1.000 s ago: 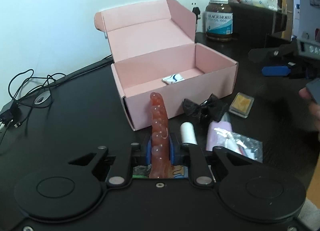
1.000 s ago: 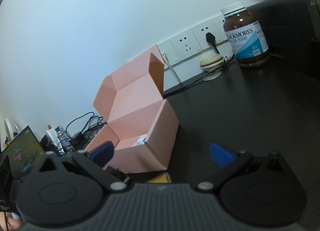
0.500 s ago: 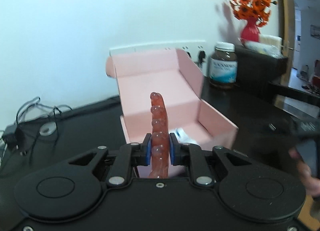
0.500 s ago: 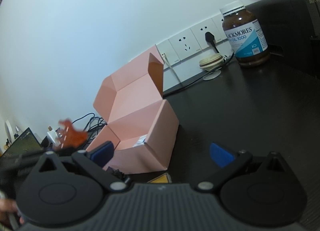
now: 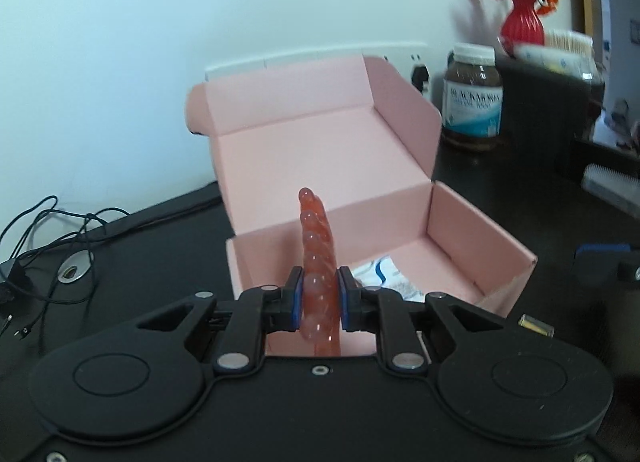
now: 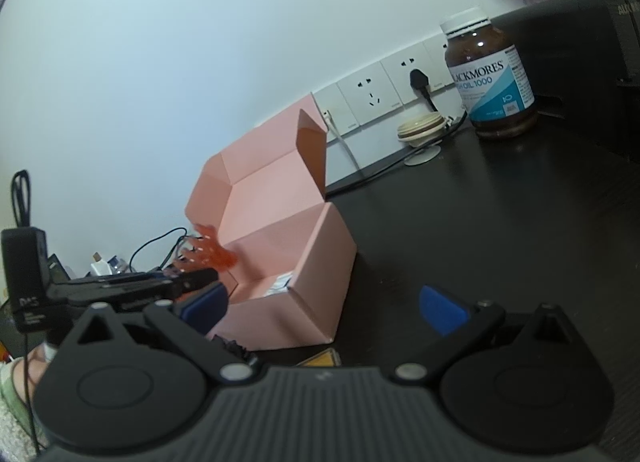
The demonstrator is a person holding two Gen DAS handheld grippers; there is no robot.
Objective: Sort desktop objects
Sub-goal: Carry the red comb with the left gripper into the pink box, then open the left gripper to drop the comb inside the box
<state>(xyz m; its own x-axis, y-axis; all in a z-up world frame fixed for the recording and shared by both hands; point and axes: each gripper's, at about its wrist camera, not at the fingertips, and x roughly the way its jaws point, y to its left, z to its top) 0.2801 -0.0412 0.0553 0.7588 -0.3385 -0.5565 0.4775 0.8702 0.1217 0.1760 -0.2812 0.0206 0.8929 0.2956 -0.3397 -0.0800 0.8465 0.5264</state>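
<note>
— Where is the orange hair clip [image 5: 318, 262]?

— It stands upright between the pads of the left claw [image 5: 319, 298], which is closed tight on its beaded spine. Its tip rises above the claw. From the right wrist view the clip's teeth [image 6: 210, 250] fan out at the near left corner of the pink box [image 6: 280, 262].

— And the box, relative to that claw?

— Directly ahead of it and below. The pink box [image 5: 460, 230] sits open on the black bench [image 5: 140, 254], its lid standing up at the far side. A small white packet with blue marks [image 5: 386, 276] lies on the box floor, just right of the left claw's tips.

— What about the right claw [image 6: 324, 304]?

— Its blue pads stand wide apart with nothing between them. The box is ahead of it and to its left; a yellow item [image 6: 322, 358] peeks out just under its front edge.

— Anything farther out?

— A brown supplement bottle [image 6: 494, 74] stands far ahead and to the right of the right claw, near the wall sockets [image 6: 370, 96]. To the left of the left claw, black cables [image 5: 52, 230] trail over the bench. Far right of it, a red vase of orange flowers [image 5: 522, 20] sits on a dark unit.
</note>
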